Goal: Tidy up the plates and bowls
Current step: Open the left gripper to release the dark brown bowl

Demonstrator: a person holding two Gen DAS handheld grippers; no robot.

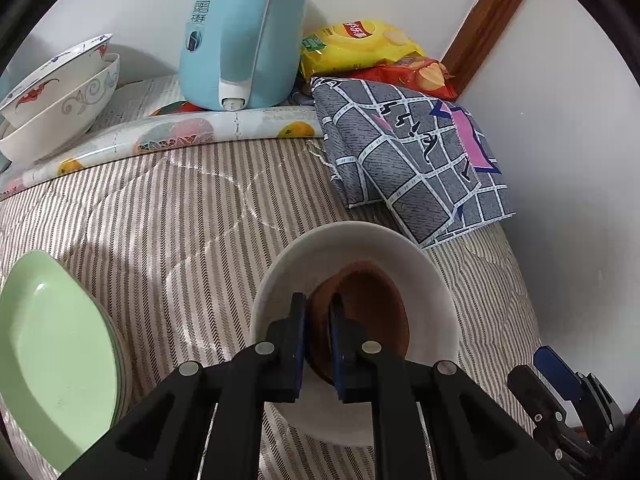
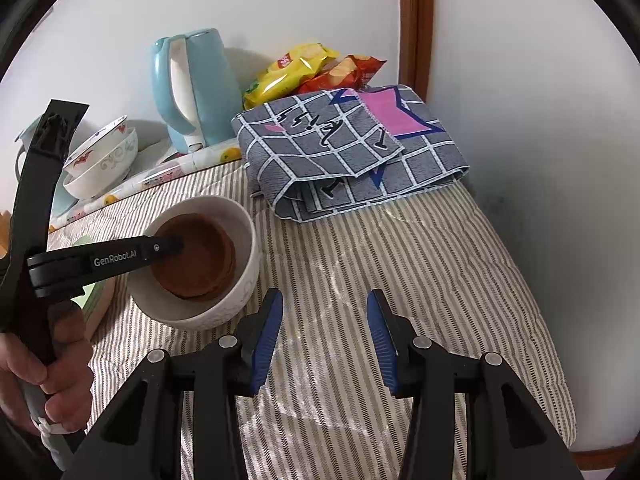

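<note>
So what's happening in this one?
A person is sorting dishes on a striped bedcover. The left hand-held gripper is shut on the rim of a brown bowl nested inside a white bowl. The right hand-held gripper hangs open and empty beside them. Green plates sit stacked nearby.

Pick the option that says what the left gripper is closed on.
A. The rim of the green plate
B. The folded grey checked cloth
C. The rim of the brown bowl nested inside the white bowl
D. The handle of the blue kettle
C: in the left wrist view the left gripper has its pads pinched on the rim of the brown bowl, which sits inside the white bowl.
</note>
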